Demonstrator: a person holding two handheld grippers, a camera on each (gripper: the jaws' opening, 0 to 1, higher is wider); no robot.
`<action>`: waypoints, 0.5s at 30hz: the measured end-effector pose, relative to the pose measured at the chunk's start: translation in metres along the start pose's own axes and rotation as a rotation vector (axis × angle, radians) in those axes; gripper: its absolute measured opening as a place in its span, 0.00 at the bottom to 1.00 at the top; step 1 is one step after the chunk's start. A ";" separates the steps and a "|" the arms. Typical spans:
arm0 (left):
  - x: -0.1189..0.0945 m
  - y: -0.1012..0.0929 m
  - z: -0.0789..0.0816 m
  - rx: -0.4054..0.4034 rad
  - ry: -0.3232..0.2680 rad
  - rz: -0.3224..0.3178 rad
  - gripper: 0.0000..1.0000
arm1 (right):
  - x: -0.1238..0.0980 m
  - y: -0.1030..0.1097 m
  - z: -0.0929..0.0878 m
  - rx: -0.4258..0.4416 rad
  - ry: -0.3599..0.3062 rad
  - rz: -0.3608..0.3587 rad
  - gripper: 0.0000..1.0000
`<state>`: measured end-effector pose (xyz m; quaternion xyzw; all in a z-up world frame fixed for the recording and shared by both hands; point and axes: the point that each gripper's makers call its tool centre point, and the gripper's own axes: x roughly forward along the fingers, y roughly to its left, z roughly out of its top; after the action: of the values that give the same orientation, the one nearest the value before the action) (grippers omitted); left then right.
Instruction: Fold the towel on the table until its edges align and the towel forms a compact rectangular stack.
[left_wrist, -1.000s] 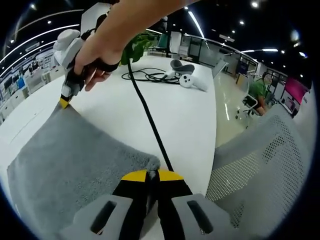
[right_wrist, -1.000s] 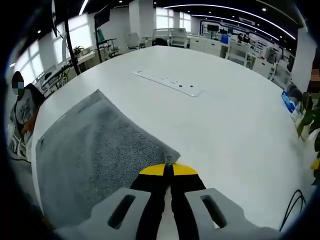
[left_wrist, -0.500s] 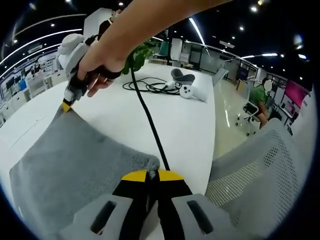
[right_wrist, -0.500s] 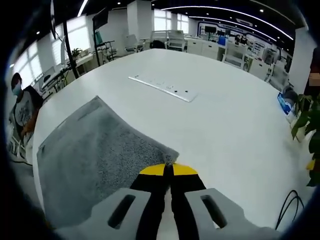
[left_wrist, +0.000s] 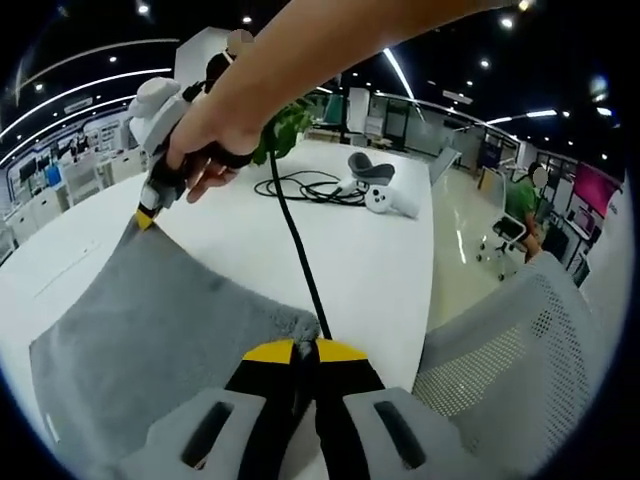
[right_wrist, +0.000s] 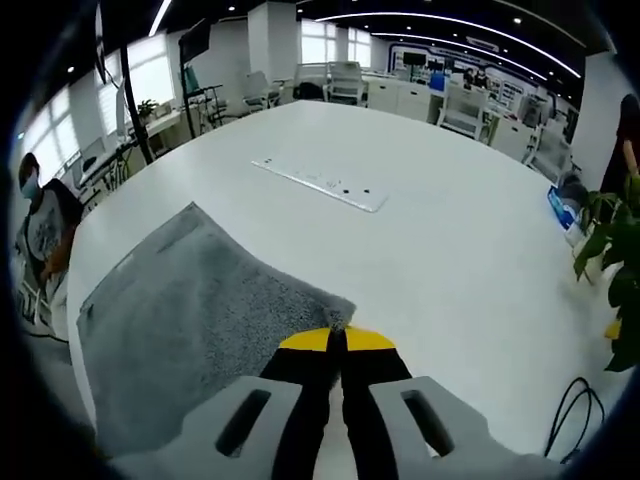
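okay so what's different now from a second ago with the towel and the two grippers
Little has changed. Both grippers have carried the towel slightly: in the left gripper view, the right gripper and its corner sit higher and further right. Neither let go: the left gripper and right gripper stay shut on towel corners, above the white table.

The towel (right_wrist: 190, 310) runs off the left gripper view's lower edge, its near corners hidden.
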<state>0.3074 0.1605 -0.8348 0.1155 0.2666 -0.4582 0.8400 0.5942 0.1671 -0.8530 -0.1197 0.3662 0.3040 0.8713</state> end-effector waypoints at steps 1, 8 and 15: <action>-0.001 0.001 0.001 0.001 -0.004 0.003 0.05 | -0.001 0.000 0.001 0.005 -0.003 0.001 0.00; -0.011 0.005 0.008 0.009 -0.031 0.021 0.05 | -0.005 0.003 0.006 0.031 -0.011 0.000 0.00; -0.021 0.013 0.012 0.002 -0.054 0.036 0.05 | -0.009 0.005 0.013 0.046 -0.014 0.000 0.00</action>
<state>0.3130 0.1769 -0.8136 0.1087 0.2413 -0.4461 0.8550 0.5934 0.1722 -0.8371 -0.0977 0.3668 0.2963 0.8764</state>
